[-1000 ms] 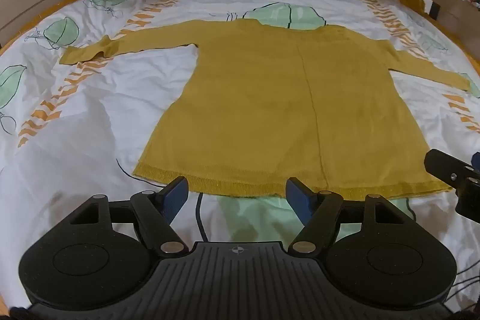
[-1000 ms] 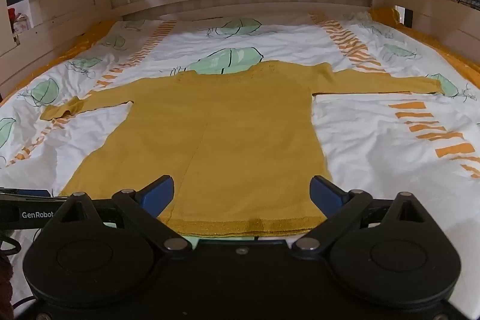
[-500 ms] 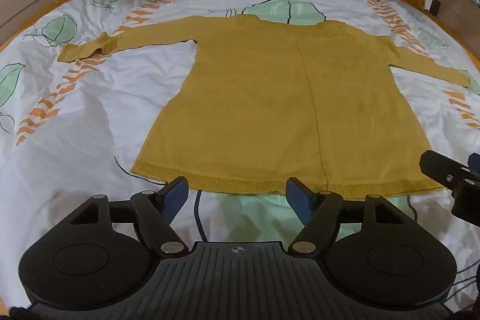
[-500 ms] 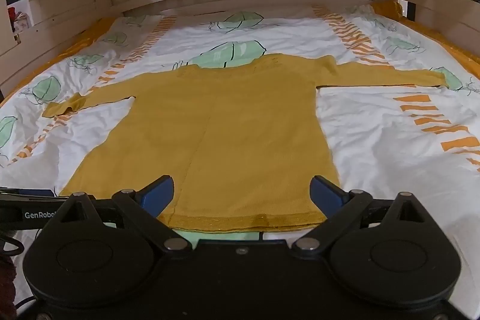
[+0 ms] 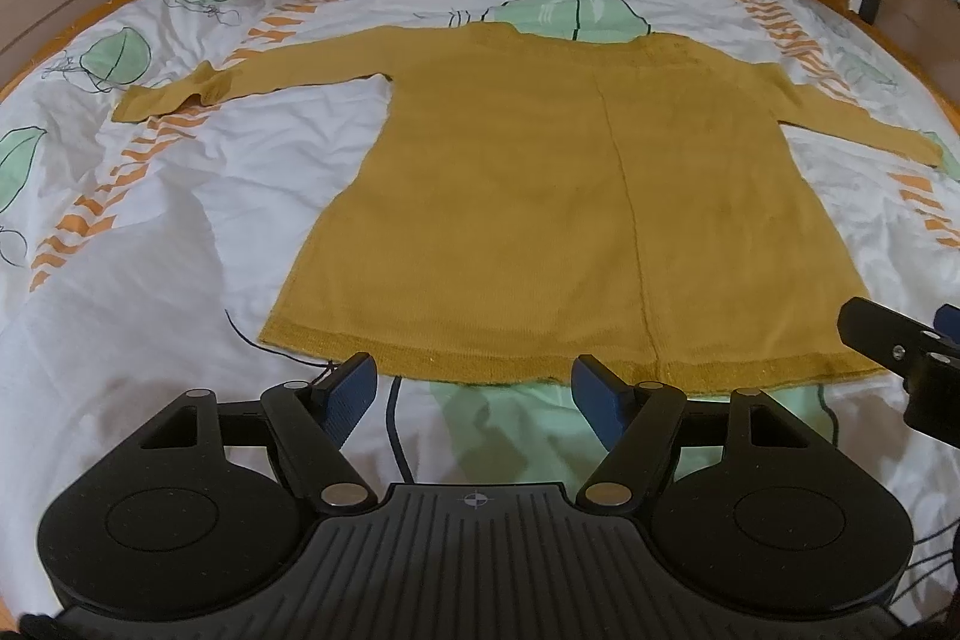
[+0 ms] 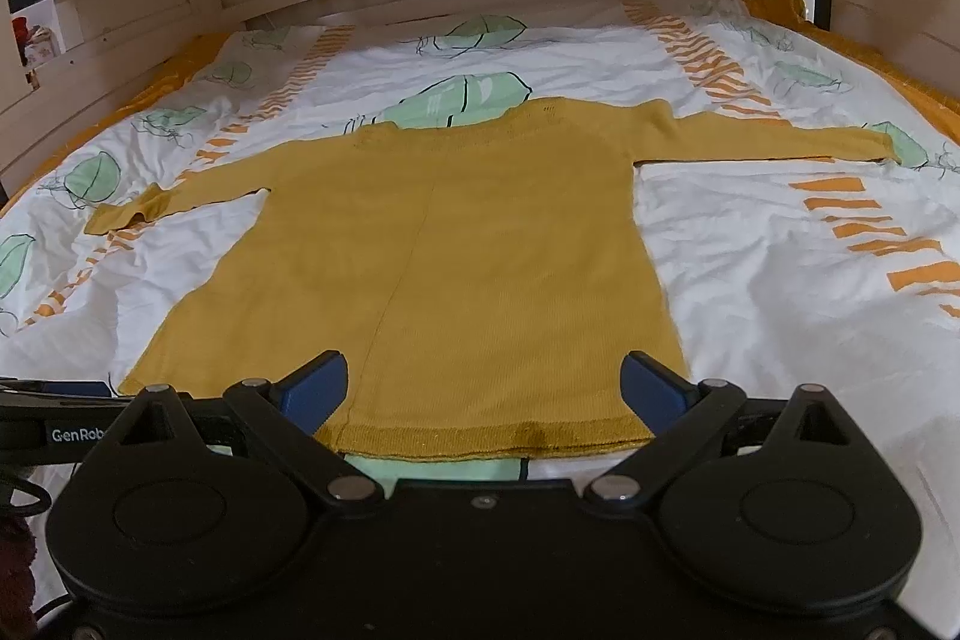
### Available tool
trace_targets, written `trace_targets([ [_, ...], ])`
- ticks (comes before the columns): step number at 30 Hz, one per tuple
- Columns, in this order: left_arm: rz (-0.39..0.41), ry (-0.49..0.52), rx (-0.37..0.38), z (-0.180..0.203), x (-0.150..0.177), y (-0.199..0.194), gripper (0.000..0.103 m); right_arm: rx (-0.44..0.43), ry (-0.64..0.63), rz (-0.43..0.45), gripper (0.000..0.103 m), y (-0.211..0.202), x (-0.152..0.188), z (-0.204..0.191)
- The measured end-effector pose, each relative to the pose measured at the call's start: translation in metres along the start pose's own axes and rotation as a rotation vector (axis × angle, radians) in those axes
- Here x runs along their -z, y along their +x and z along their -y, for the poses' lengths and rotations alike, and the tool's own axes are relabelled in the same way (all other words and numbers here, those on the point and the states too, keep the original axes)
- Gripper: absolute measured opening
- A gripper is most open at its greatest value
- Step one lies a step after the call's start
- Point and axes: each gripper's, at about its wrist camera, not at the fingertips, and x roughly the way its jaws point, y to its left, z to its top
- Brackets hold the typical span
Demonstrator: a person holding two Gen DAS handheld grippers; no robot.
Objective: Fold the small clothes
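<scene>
Left wrist: sweater (image 5: 540, 220) hem beyond jaws

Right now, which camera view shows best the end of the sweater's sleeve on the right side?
The right wrist view shows it best: the right sleeve of the yellow sweater lies straight and its cuff is fully visible. In the left wrist view, that sleeve appears squeezed and bent near the picture's right edge.

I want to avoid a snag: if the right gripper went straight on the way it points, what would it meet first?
Probably the near hem of the mustard-yellow knitted long-sleeved top, which lies flat between the open right gripper fingers; height above it is unclear.
</scene>
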Motion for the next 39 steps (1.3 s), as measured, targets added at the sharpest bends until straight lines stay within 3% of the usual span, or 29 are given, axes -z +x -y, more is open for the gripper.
trace_targets([
  [39,-0.029,-0.020,-0.004,-0.0054,0.0019,0.0073,0.071,-0.029,0.039,-0.043,0.098,0.0094,0.0057,0.0026],
])
